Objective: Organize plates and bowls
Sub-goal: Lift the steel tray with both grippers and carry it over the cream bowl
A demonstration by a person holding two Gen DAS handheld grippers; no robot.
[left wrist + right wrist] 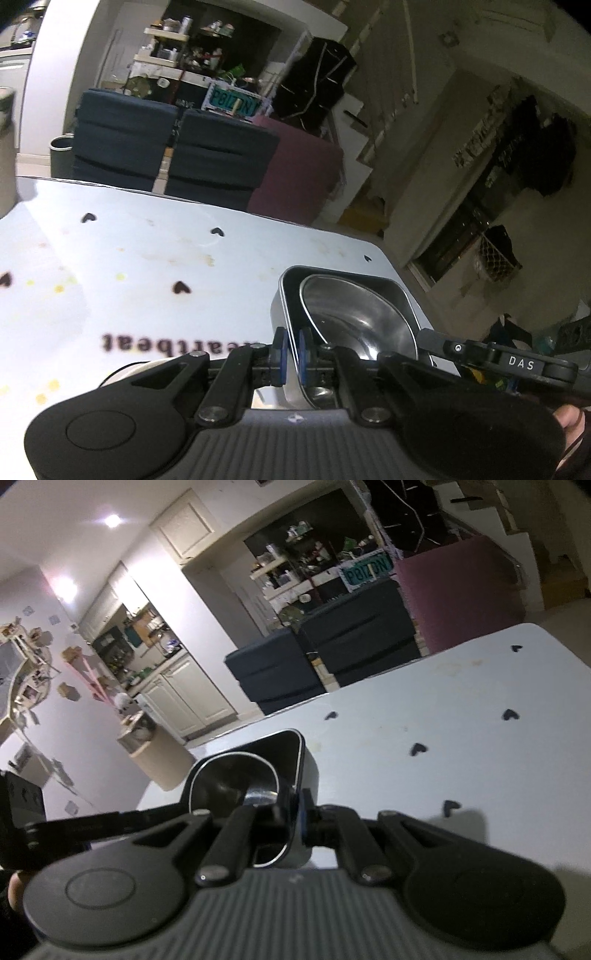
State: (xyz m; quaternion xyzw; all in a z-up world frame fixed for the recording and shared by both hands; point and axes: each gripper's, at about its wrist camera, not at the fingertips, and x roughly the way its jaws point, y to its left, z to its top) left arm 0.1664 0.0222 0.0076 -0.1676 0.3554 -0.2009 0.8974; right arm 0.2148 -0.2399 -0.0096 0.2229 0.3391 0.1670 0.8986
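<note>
A rectangular metal tray (pixel 391 291) holds a shiny steel bowl (pixel 358 317) and sits over the white tablecloth (pixel 147 266) with black hearts. My left gripper (pixel 291 356) is shut on the tray's left wall, one blue pad (pixel 281 356) on each side of it. In the right wrist view the same tray (pixel 306 771) and bowl (pixel 236 782) appear, and my right gripper (pixel 297 821) is shut on the opposite wall. The right gripper's black arm (pixel 517 363) reaches in from the right in the left wrist view.
The table's far edge (pixel 258 214) is close behind the tray. Beyond it stand dark blue cushioned units (pixel 221 162), a maroon block (pixel 299 177) and a grey bin (pixel 61 155). A pale round rim (pixel 122 371) peeks out under the left gripper.
</note>
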